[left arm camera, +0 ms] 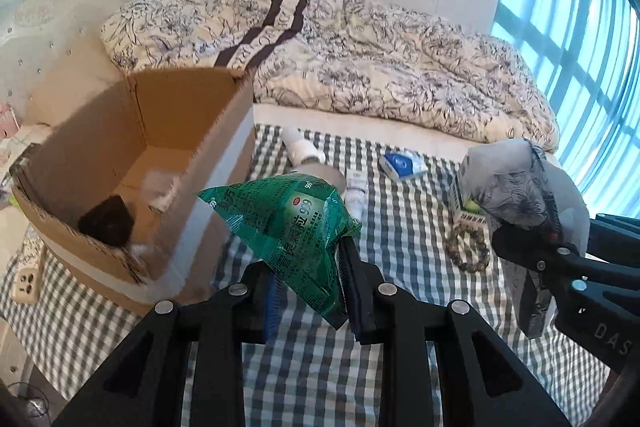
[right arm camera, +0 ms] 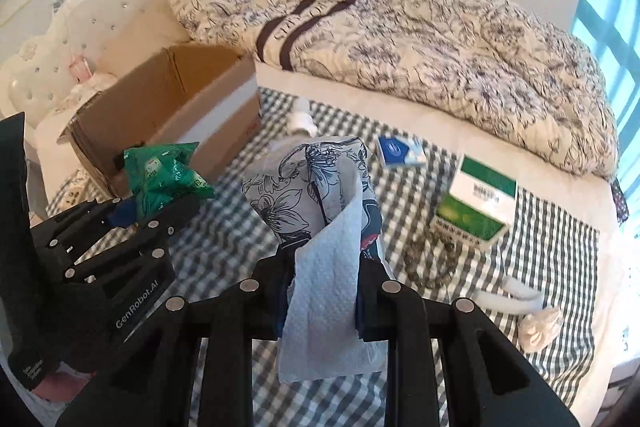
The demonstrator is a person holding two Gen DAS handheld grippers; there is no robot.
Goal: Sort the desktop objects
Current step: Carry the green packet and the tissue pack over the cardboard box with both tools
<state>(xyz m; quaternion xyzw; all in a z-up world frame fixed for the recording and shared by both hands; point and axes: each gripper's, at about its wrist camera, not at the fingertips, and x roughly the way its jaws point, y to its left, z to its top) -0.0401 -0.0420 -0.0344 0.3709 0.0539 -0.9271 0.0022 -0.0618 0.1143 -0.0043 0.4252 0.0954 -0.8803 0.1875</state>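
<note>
Item 1, left gripper (left arm camera: pixel 308 287): you are pinching the green sachet (left arm camera: pixel 292 227) between its jaws and carrying it clear of the checked cloth (left arm camera: pixel 400 247). The sachet is hanging just beside the near wall of the cardboard box (left arm camera: pixel 152 163), not yet over the opening.

Item 2, right gripper (right arm camera: pixel 322 291): you are clamping a floral tissue pack (right arm camera: pixel 308 187) with a loose blue-white sheet trailing down from it, held aloft over the cloth, well apart from the box.

Step in hand, by my reading: you are transporting both picks toward the box. The next move is calling for you to swing the sachet leftward over the rim, then spread the jaws; the tissue pack would follow.

Still lying on the cloth: a white bottle (left arm camera: pixel 300 147), a white tube (left arm camera: pixel 355 191), a blue packet (left arm camera: pixel 400 165), a green-and-white carton (right arm camera: pixel 476 203), a bead bracelet (left arm camera: pixel 468 247).
</note>
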